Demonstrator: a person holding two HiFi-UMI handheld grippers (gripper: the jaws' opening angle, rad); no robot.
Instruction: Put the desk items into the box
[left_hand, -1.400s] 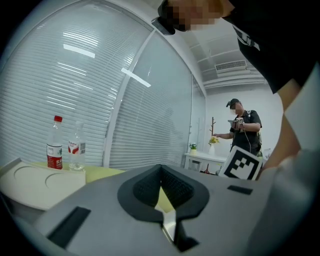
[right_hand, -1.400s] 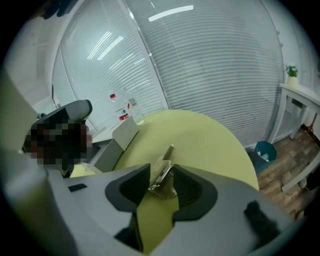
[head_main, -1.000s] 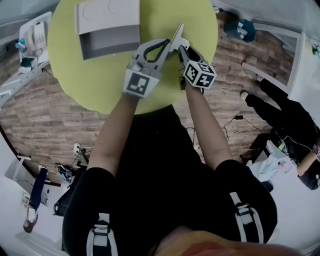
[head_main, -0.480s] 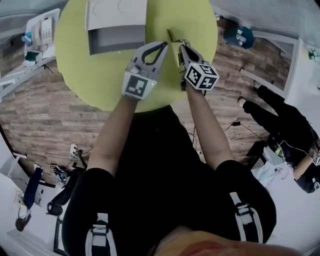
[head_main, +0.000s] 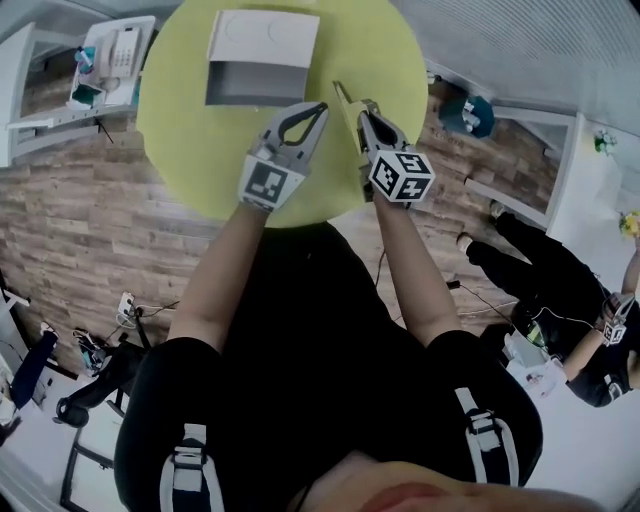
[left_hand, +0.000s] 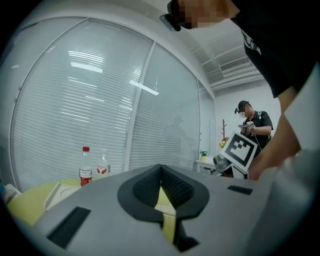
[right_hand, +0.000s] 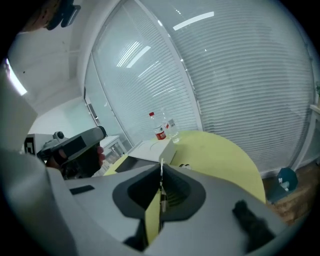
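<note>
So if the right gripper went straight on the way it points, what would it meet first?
Probably the white box on the yellow table, the thin sheet in its jaws leading; depth is unclear.

a round yellow-green table (head_main: 180, 120) stands on a wood-plank floor (head_main: 70, 220). toward the table's far side lies a white box (head_main: 262, 58), open, its lid folded back flat and its grey inside facing up. past the box, at the table's far edge, two bottles stand upright just beside each other: one with a red cap and red label (right_hand: 159, 131), the other clear (right_hand: 171, 128). the near part of the tabletop shows bare yellow-green.
</note>
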